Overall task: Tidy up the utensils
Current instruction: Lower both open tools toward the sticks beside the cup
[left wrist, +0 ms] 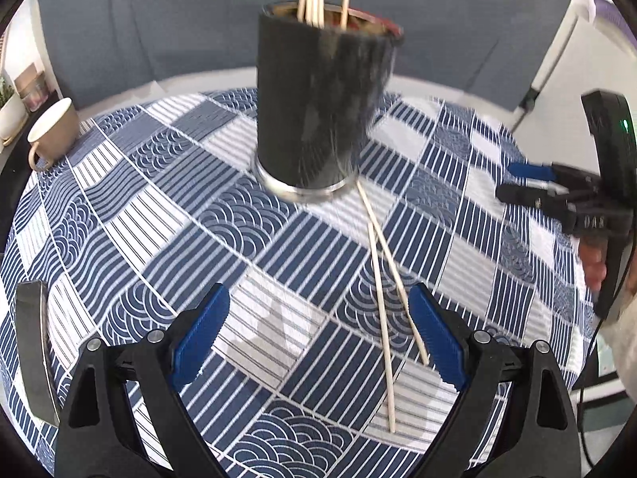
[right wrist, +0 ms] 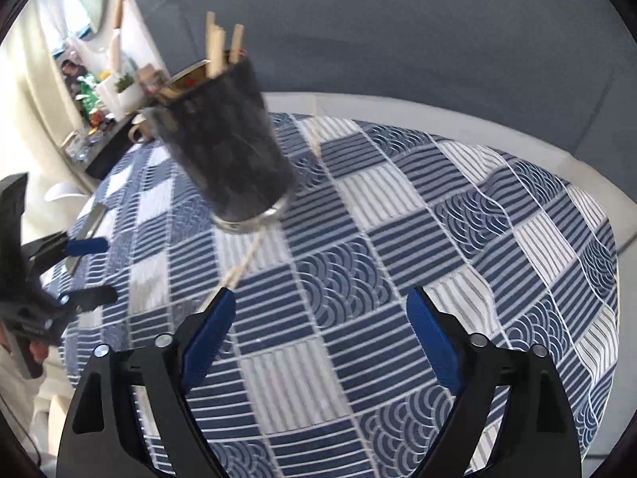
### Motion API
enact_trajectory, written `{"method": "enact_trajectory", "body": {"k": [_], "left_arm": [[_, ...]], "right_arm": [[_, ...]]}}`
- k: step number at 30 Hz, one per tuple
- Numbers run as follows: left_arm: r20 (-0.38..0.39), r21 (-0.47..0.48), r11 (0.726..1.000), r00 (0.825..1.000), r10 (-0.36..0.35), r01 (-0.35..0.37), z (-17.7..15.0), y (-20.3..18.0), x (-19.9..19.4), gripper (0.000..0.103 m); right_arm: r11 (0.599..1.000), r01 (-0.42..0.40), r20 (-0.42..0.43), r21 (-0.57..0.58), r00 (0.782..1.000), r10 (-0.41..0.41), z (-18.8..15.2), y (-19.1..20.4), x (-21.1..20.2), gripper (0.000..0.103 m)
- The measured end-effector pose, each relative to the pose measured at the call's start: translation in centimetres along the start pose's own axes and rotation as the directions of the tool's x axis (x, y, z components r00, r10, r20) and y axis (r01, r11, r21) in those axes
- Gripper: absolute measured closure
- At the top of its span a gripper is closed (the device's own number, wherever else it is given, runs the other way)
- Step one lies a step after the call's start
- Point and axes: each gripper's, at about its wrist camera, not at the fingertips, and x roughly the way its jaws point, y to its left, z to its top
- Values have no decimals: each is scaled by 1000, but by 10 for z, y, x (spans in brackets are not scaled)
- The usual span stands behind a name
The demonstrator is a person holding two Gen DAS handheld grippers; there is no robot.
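hovering: left tool (left wrist: 318, 338) hangs above the blue and white checked cloth (left wrist: 131, 239) on the counter, jaws spread wide and released, nothing pressed between them.
loose chopsticks: two pale wooden chopsticks (left wrist: 382, 302) lie crossed on the cloth, running from the base of the holder toward the near edge of the counter, their near ends just beside the left tool's right-hand finger.
holder: a tall dark cylinder (left wrist: 318, 107) with a metal foot stands upright toward the far edge, several chopsticks (left wrist: 312, 0) already upright inside.
right tool: right tool (right wrist: 318, 342) is also released and empty, over bare cloth on the far side of the sticks.
handling: the sticks look light, stiff and thin, likely to roll or slide on the cloth and slip from a loose pinch.
where to hold: probably near the crossing point, across both shafts.
mug: a beige mug (left wrist: 53, 135) sits at the far left edge.
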Motion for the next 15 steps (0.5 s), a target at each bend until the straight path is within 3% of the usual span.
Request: {"method": "enact_trajectory", "body": {"k": [8, 15], "left_arm": [[-33, 14, 1000, 999, 12, -12, 3, 9, 11, 14], [-81, 43, 999, 996, -21, 24, -4, 7, 28, 13]], "right_arm": [[999, 33, -30, 37, 999, -32, 30, -26, 29, 18], [994, 38, -40, 99, 999, -34, 102, -49, 77, 18]]}}
